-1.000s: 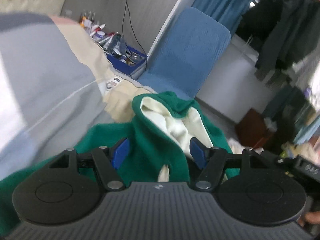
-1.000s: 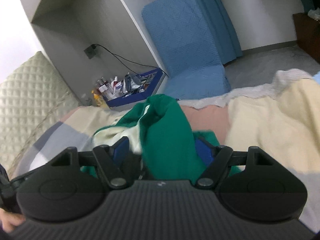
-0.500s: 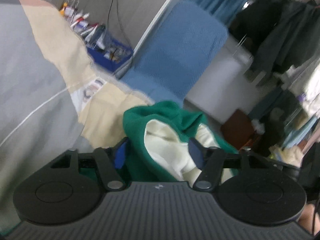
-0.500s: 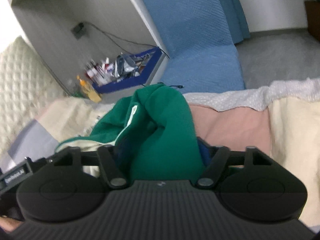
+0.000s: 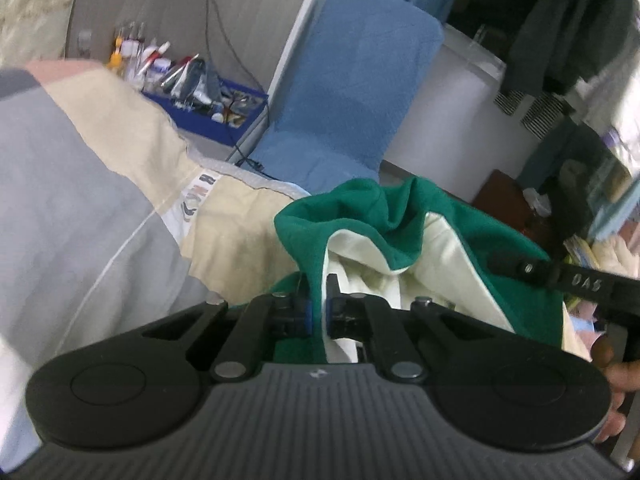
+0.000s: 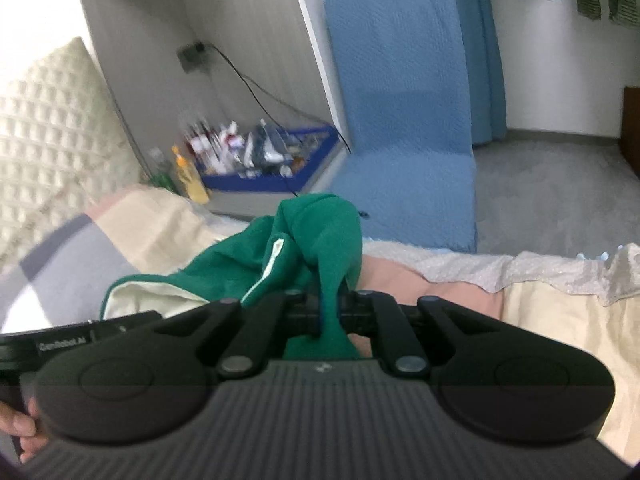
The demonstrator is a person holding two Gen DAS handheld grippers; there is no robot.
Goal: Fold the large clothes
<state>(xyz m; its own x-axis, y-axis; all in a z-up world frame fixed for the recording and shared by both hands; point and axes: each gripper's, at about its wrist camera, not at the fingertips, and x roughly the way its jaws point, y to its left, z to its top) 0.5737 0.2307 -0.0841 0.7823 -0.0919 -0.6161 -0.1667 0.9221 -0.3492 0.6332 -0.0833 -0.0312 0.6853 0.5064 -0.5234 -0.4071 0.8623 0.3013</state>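
Observation:
A green garment with cream lining lies bunched on the bed. My left gripper is shut on its green-and-cream edge, the fabric rising between the blue pads. My right gripper is shut on another fold of the same green garment, which stands up in a peak in front of it. The right gripper's body shows at the right of the left wrist view, and the left one at the left of the right wrist view.
The bed cover is grey, cream and pink patchwork. A blue padded chair stands beyond the bed edge. A blue tray of bottles and clutter sits on the floor by the wall. Dark clothes hang at the far right.
Both grippers have closed on the green garment; a second ago their jaws stood wide open around it. The fabric is now pinched and pulled up into peaks.

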